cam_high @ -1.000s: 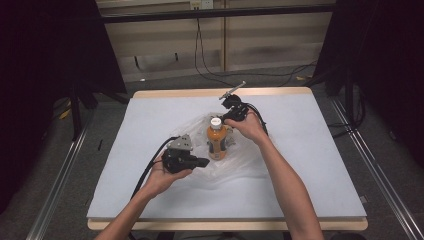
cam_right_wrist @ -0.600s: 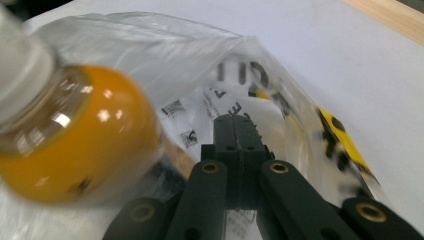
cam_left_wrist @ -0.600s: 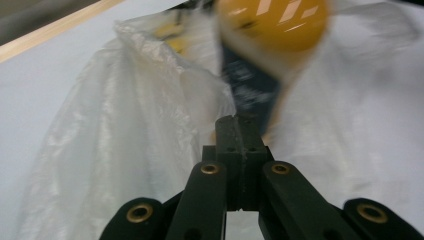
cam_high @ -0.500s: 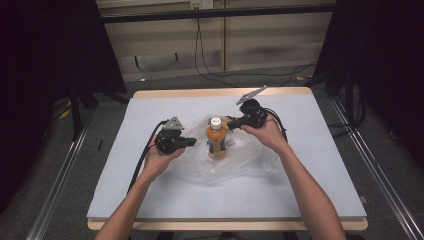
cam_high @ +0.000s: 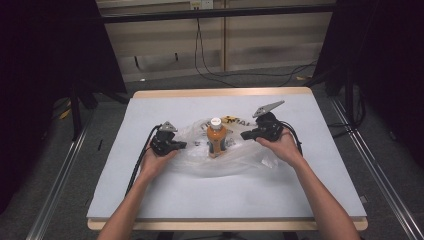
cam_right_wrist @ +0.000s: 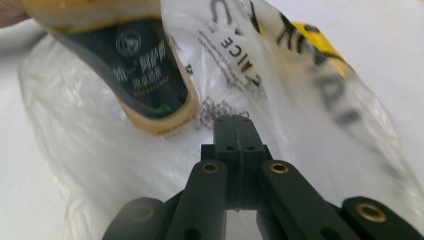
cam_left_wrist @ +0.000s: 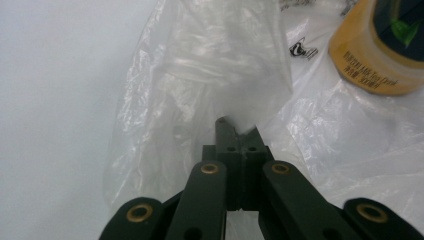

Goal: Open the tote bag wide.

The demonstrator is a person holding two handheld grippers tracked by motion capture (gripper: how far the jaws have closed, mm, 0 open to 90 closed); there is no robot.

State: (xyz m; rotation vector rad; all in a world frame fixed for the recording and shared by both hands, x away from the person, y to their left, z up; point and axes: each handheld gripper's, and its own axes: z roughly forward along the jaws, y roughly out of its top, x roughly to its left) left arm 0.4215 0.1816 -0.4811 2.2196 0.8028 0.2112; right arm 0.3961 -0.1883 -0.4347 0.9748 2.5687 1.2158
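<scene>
The person sat at a table covered with a white sheet and held 2 grippers, 1 in each hand. A thin, clear plastic bag lay spread out in the middle of the table. An orange drink bottle with a white cap stood upright on the bag, between the 2 grippers.

The left gripper was at the left edge of the bag. In the left gripper view its jaws were pressed tight together, and a fold of the bag rose right from their tips, so they seemed to be pinching the plastic. The bottle was off to the upper right there.

The right gripper was at the right edge of the bag. In the right gripper view its jaws were also pressed together, with the printed side of the bag around their tips. It looked like they held the plastic too, but that was harder to tell. The bottle lay just past them.

This looked like the step of grabbing the bag on both sides of the bottle. The next move would probably be to lift both edges up together. That would need slow, even hands, so the bottle stayed standing and the thin plastic did not slip out.
</scene>
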